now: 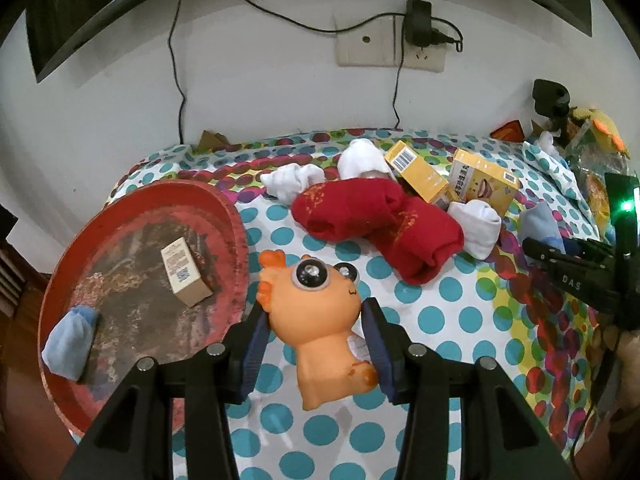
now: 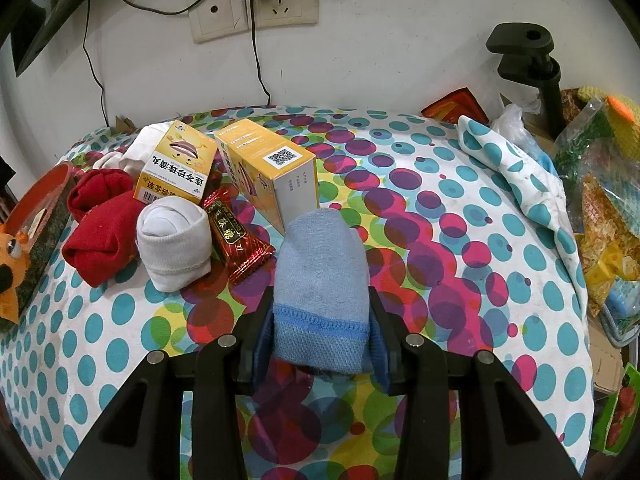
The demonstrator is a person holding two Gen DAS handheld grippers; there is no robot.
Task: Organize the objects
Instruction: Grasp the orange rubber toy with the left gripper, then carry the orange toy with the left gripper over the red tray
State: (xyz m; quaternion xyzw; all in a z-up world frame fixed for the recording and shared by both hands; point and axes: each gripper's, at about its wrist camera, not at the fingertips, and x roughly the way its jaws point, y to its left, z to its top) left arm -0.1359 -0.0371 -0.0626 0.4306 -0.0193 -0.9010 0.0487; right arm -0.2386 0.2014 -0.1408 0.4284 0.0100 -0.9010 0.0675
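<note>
Toy: orange rubbery figure (image 1: 320, 320) with bulging eyes, clamped at its body between the pads of the left gripper (image 1: 318, 350), just right of the tray's rim
Sock: pale blue knit roll (image 2: 320, 292) with a darker ribbed cuff, squeezed between the pads of the right gripper (image 2: 320, 336), above the dotted cloth (image 2: 460, 280)
Tray: round, red, worn and mottled (image 1: 80, 380); it holds a small tan box (image 1: 186, 272) and another blue sock (image 1: 70, 338)
Pile: red socks (image 1: 376, 220), white sock rolls (image 2: 174, 244), yellow cartons (image 2: 268, 172), a foil candy (image 2: 238, 240), all touching or overlapping
Risk, toy: smooth, rounded and tilted in the grip, so it could twist or squirt out
Risk, sock: soft, so it may sag or slip free
Risk, pile: a low pass could knock the cartons over
</note>
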